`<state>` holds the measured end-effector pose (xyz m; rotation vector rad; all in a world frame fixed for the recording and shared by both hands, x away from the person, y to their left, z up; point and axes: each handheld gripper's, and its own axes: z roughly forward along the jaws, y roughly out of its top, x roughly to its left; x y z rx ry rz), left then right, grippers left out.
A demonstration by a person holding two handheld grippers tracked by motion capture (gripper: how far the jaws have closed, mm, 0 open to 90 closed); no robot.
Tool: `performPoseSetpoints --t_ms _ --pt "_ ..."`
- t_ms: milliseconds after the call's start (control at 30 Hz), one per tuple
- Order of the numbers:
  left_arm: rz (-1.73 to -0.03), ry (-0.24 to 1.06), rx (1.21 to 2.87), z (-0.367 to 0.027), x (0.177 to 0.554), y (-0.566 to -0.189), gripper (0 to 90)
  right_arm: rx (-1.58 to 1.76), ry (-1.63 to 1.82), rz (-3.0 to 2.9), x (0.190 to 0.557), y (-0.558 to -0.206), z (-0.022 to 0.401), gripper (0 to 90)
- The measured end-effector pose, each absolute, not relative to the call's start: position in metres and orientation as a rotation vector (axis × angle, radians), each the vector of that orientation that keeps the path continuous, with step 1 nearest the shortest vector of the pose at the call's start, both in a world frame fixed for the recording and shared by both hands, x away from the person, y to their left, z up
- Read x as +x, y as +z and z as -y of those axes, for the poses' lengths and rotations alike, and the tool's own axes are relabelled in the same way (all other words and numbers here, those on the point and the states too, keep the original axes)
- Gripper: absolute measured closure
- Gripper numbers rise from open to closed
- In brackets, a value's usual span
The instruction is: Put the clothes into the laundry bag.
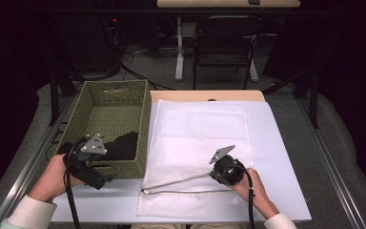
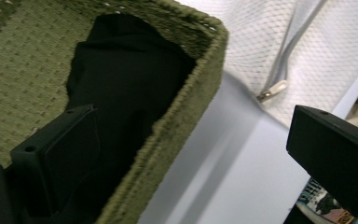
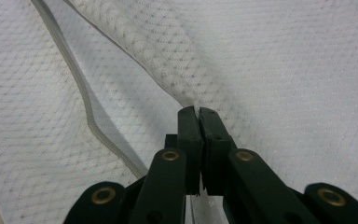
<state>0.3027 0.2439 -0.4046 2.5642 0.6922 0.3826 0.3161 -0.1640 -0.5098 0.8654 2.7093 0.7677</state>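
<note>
1. Pinching the white mesh laundry bag (image 3: 279, 70), the right gripper (image 3: 198, 112) has its jaws pressed together on a raised fold of the mesh; in the high view that gripper (image 1: 215, 172) sits near the table's front edge, right of centre, w/ the mesh pulled up off the surface.
2. The bag (image 1: 195, 138) lies flat over the table's (image 1: 286, 157) middle, reaching from the far edge almost to the front; its grey zip band (image 1: 176, 181) runs along the front end, and the zip pull (image 2: 271, 91) shows near the basket's front right corner.
3. Left gripper (image 2: 191, 154): jaws wide apart, nothing between the pads. No earlier pic to compare.
4. It hangs over the front right corner of the green woven basket (image 1: 145, 119), one jaw inside the rim, the other outside over the table.
5. Basket stands at the table's left edge; a black cloth (image 1: 124, 145) lies in its front part, against the front wall (image 2: 177, 126).
</note>
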Motion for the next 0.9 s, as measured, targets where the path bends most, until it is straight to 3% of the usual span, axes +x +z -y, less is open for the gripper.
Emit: performPoseSetpoints --t_ms 167,467,900 --pt "-0.688 0.384 2.574 -0.245 0.306 -0.402 2.6 0.874 0.767 -2.711 0.316 -0.510 0.164 88.5" --pt "-0.692 0.415 2.684 -0.250 0.349 -0.387 0.1 0.859 0.765 -2.699 0.316 -0.510 0.163 88.4" --pt "-0.684 0.317 2.827 -0.251 0.389 -0.407 3.8 0.862 0.761 -2.705 0.316 -0.511 0.163 88.3"
